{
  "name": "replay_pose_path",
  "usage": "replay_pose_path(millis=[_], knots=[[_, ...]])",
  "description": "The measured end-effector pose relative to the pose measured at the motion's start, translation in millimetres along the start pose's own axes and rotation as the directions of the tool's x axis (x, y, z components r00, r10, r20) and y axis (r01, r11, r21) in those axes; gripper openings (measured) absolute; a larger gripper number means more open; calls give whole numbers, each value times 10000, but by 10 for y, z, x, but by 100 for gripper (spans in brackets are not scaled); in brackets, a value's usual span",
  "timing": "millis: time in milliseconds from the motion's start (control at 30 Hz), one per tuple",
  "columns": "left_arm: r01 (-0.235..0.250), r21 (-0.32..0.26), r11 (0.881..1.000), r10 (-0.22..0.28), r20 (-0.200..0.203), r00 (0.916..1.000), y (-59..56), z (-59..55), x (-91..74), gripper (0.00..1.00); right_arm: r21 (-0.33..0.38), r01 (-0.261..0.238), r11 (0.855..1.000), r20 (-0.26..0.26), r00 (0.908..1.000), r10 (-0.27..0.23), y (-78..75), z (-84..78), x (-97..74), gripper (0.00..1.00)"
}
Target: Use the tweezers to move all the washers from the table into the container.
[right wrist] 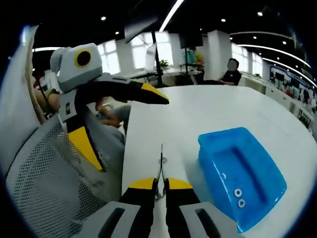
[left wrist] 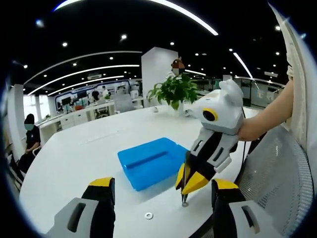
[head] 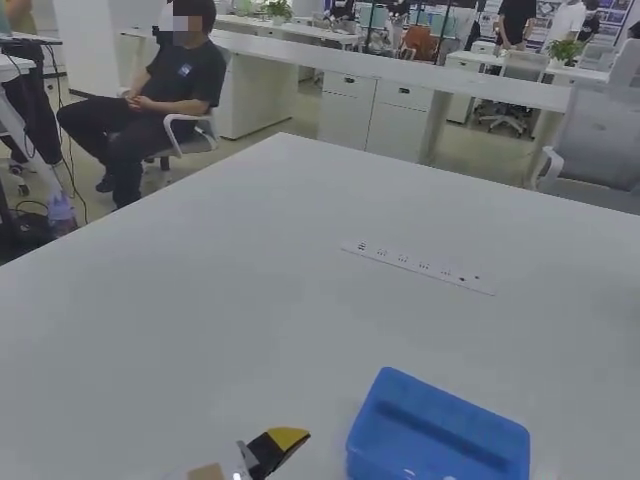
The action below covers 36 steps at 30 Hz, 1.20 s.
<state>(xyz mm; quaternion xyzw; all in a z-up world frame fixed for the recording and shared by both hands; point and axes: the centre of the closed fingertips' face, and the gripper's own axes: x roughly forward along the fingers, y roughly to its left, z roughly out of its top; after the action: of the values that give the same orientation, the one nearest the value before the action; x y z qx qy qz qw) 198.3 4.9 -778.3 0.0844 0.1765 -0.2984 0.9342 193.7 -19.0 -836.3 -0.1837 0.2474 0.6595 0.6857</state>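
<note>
- Right gripper (right wrist: 161, 184): jaws pressed together on the tweezers (right wrist: 161, 166), which stick straight out ahead, thin and dark.
- In the left gripper view a hand (left wrist: 249, 130) carries this gripper in from the right. The tweezers point steeply down with their tip at the table (left wrist: 74, 163).
- In the right gripper view a small ring-like mark sits against the line of the tweezers. I cannot tell whether they touch it.
- Left gripper (left wrist: 163, 186): jaws spread wide apart, holding nothing, above the near edge of the table.
- Washers, count three:
  - One loose washer (left wrist: 148, 215) lies flat on the table, near the tweezer tip but apart from it.
  - Two washers (right wrist: 238, 193) lie side by side on the floor of the container (right wrist: 247, 168), toward its near end.
- Container, count one: blue, rectangular, shallow. It stands on the table just beside the tweezers, to their right in the right gripper view.
- Head view: one yellow gripper tip (head: 275, 445) shows at the bottom edge, just left of the container. I cannot assign it a side.
- Farther out, one socket strip (head: 415, 265) is set flush in the tabletop. Its markings are too small for me to read.
- One potted plant (left wrist: 173, 89) stands toward the far end of the table.
- One seated person (head: 160, 95) is in a chair beyond the table.
</note>
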Motion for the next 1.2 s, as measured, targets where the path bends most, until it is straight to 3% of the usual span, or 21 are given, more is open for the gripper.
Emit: replay_pose_path(millis=[67, 167, 200, 300, 400, 467, 633, 800, 933, 1200], knots=[[1, 30, 10000, -1, -21, 10000, 1, -6, 2, 81, -271, -18, 9996, -54, 10000, 17, 32, -5, 3, 4], [-11, 29, 10000, 11, -31, 10000, 4, -11, 3, 81, -1411, 215, 9898, -136, 9996, -237, 25, -17, 0, 3], [-4, 37, 10000, 4, -18, 10000, 3, -10, 3, 81, -1243, 55, 9922, -111, 9999, -69, 67, -22, 5, 3], [-21, 54, 10000, 22, -35, 10000, 7, -15, 3, 81, -935, 237, 9953, 112, 9997, -228, 40, -10, 5, 2], [-14, 71, 10000, 15, -21, 10000, 6, -14, 3, 81, 678, 369, 9970, 490, 9980, -403, -40, -8, -19, 2], [-2, 37, 10000, 2, -27, 10000, 4, -16, 2, 81, 1863, 397, 9817, 700, 9961, -535, -95, -16, -42, 3], [10, 53, 10000, -9, -41, 10000, 4, -17, 1, 81, 3296, 425, 9432, 1291, 9876, -896, -203, -32, -133, 3], [1, 82, 10000, -1, -57, 10000, 7, -16, -2, 80, 3402, 642, 9382, 1328, 9844, -1155, -295, -6, -252, 3], [33, 88, 10000, -32, -97, 9999, 2, -19, -2, 80, 3627, 671, 9295, 1739, 9750, -1382, -397, 115, -348, 3], [-9, 92, 10000, 10, -112, 9999, 11, -15, -5, 80, 3372, 906, 9371, 2157, 9615, -1705, -574, 366, -480, 3]])
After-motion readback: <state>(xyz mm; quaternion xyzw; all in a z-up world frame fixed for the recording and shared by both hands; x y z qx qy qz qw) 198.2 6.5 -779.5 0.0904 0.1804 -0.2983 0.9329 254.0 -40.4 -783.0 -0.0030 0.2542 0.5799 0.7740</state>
